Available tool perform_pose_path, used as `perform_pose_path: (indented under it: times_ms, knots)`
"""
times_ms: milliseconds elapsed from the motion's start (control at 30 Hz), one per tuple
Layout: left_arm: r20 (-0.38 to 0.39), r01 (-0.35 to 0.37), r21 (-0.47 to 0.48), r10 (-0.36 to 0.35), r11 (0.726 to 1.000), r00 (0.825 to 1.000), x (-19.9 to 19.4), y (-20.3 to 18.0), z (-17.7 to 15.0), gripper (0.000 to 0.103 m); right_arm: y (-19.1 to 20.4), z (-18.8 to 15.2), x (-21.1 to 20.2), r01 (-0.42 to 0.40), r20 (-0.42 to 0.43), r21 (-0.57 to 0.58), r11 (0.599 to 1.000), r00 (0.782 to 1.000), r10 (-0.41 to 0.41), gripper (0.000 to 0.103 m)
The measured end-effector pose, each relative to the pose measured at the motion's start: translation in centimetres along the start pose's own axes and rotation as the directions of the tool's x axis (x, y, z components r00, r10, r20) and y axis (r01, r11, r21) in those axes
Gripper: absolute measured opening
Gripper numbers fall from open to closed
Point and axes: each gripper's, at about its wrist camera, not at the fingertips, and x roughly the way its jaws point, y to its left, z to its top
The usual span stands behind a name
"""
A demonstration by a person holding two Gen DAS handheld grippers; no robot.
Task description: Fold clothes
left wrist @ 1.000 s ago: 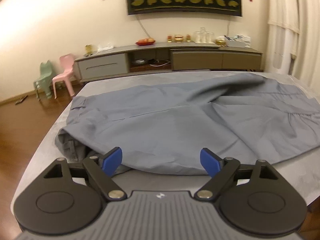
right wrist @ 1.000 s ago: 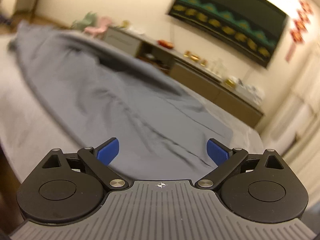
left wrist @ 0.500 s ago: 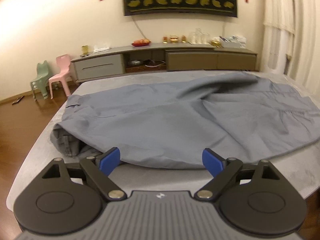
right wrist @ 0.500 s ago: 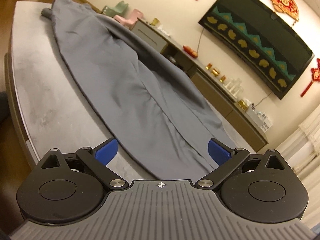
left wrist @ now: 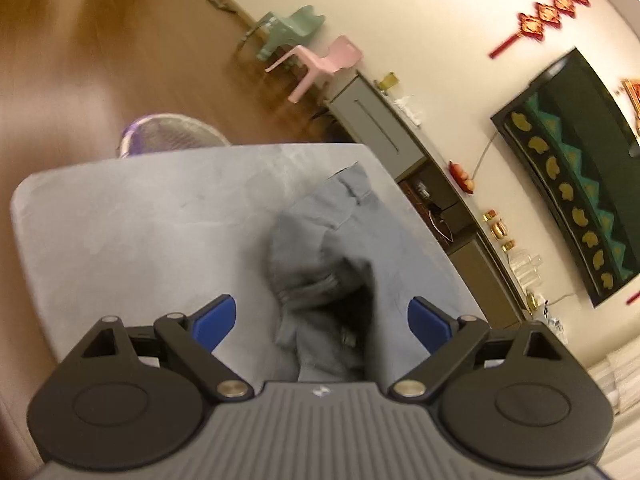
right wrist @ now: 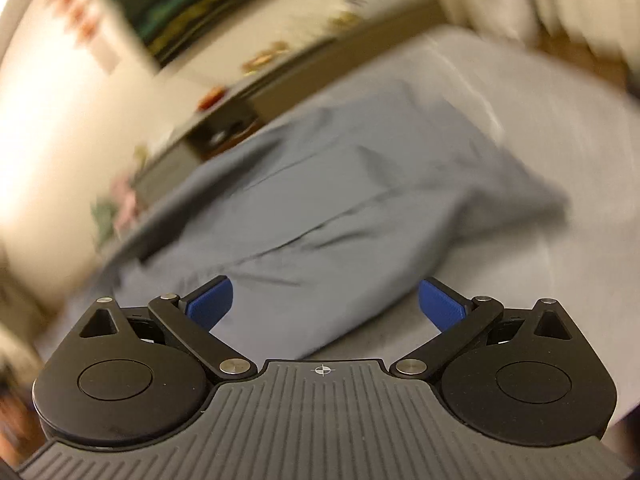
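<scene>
Hovering over the grey tabletop (left wrist: pixel 132 232), the left claw (left wrist: pixel 322 320) has its blue pads spread wide with nothing between them. Just past the pads, toward 12 o'clock in the left wrist view, lies the bunched end of the grey garment (left wrist: pixel 320 264): a crumpled, shadowed heap with a flat band running off toward 1 o'clock, close to the tabletop's far edge. Bare tabletop fills the area from 9 to 11 o'clock. Beyond the tabletop, a pink chair (left wrist: pixel 320 64) and a green chair (left wrist: pixel 288 28) stand at 12 o'clock on the wood floor, a low grey cabinet (left wrist: pixel 380 128) runs along the wall toward 2 o'clock, and a dark wall hanging (left wrist: pixel 568 168) sits at 3 o'clock.

The right wrist view is heavily blurred. The right claw (right wrist: pixel 325 306) is also spread wide and empty, above the near edge of the garment (right wrist: pixel 320 200), which stretches across the tabletop (right wrist: pixel 540 280) from 9 o'clock toward 2 o'clock, its rounded end at 2 o'clock. Bare tabletop shows at 3 to 4 o'clock.
</scene>
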Motion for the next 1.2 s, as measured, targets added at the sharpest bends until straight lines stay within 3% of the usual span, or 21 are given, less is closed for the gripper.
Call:
perform_pose_path:
  times_ms: [133, 267, 333, 367, 433, 500, 567, 667, 700, 733, 800, 833, 867, 933, 1000, 1100, 1133, 1167, 1200]
  knots:
    - [-0.046, -0.047, 0.086, 0.051, 0.995, 0.998, 3.0, -2.1, -0.4, 0.097, -2.0, 0.1, 1.3, 0.039, 0.005, 0.125, 0.991, 0.999, -0.04, 0.099]
    - [-0.016, -0.095, 0.188, 0.1, 0.978, 0.995, 4.9, -4.7, -0.9, 0.094, -2.5, 0.3, 3.2, 0.066, -0.01, 0.148, 0.987, 0.998, -0.065, 0.099]
    - [-0.006, -0.106, 0.251, 0.111, 0.962, 0.994, 5.7, -5.9, -1.2, 0.077, -2.7, 0.6, 4.2, 0.077, -0.011, 0.146, 0.986, 0.997, -0.076, 0.094]
    - [-0.006, -0.112, 0.284, 0.119, 0.952, 0.993, 6.1, -6.5, -1.4, 0.069, -2.8, 0.8, 4.6, 0.085, 0.004, 0.136, 0.987, 0.996, -0.086, 0.087]
    - [-0.01, -0.118, 0.334, 0.129, 0.935, 0.992, 7.0, -7.3, -1.7, 0.04, -2.9, 1.3, 5.1, 0.105, 0.023, 0.128, 0.986, 0.994, -0.109, 0.075]
    - [-0.021, -0.116, 0.363, 0.133, 0.925, 0.991, 7.8, -7.8, -1.9, 0.026, -3.3, 2.0, 5.6, 0.117, 0.039, 0.133, 0.984, 0.992, -0.123, 0.061]
    - [-0.023, -0.1, 0.368, 0.117, 0.924, 0.993, 8.4, -8.3, -1.6, 0.02, -3.7, 2.4, 6.2, 0.102, 0.038, 0.168, 0.981, 0.993, -0.11, 0.032]
    - [-0.019, -0.08, 0.387, 0.094, 0.919, 0.995, 9.5, -9.4, -1.2, 0.013, -4.0, 2.9, 7.1, 0.079, 0.036, 0.208, 0.975, 0.995, -0.089, 0.009]
    - [-0.01, -0.074, 0.397, 0.086, 0.915, 0.996, 9.8, -10.0, -1.1, 0.01, -3.5, 3.0, 7.0, 0.081, 0.049, 0.196, 0.977, 0.995, -0.092, 0.005]
    - [0.006, -0.059, 0.412, 0.062, 0.909, 0.998, 10.0, -10.8, -0.8, 0.006, -2.8, 3.1, 6.8, 0.086, 0.075, 0.179, 0.98, 0.992, -0.1, 0.003]
    - [0.077, 0.027, 0.405, -0.063, 0.914, 0.995, 8.8, -12.8, 0.6, 0.003, -0.9, 3.4, 5.5, 0.093, 0.158, 0.136, 0.986, 0.981, -0.114, 0.002]
    - [0.127, 0.095, 0.397, -0.157, 0.913, 0.979, 7.1, -13.6, 1.5, 0.003, 0.4, 3.6, 4.4, 0.1, 0.214, 0.095, 0.99, 0.97, -0.119, 0.001]
    - [0.179, 0.168, 0.391, -0.254, 0.905, 0.95, 5.3, -14.5, 2.4, 0.003, 1.2, 3.7, 3.6, 0.109, 0.251, 0.065, 0.992, 0.96, -0.122, 0.001]
    - [0.233, 0.256, 0.376, -0.358, 0.891, 0.904, 2.3, -15.0, 3.6, 0.003, 0.7, 3.7, 3.4, 0.142, 0.239, 0.083, 0.986, 0.958, -0.158, 0.001]
    - [0.187, 0.257, 0.348, -0.336, 0.902, 0.923, 2.1, -14.2, 3.9, 0.005, 0.1, 3.7, 3.2, 0.175, 0.226, 0.1, 0.98, 0.955, -0.193, 0.001]
    - [-0.019, 0.181, 0.384, -0.189, 0.905, 0.982, 5.5, -12.2, 2.3, 0.013, -0.7, 3.7, 3.0, 0.224, 0.205, 0.125, 0.967, 0.947, -0.246, 0.001]
    - [-0.085, 0.149, 0.408, -0.125, 0.901, 0.989, 6.8, -11.5, 1.5, 0.017, -1.2, 3.7, 3.0, 0.236, 0.19, 0.145, 0.961, 0.946, -0.261, 0.002]
    - [-0.121, 0.141, 0.452, -0.096, 0.881, 0.988, 7.2, -11.1, 0.7, 0.018, -2.1, 3.6, 3.3, 0.243, 0.168, 0.174, 0.954, 0.947, -0.272, 0.006]
    - [-0.15, 0.139, 0.5, -0.073, 0.855, 0.986, 7.4, -10.6, -0.1, 0.026, -2.5, 3.6, 3.3, 0.255, 0.16, 0.185, 0.949, 0.945, -0.285, 0.009]
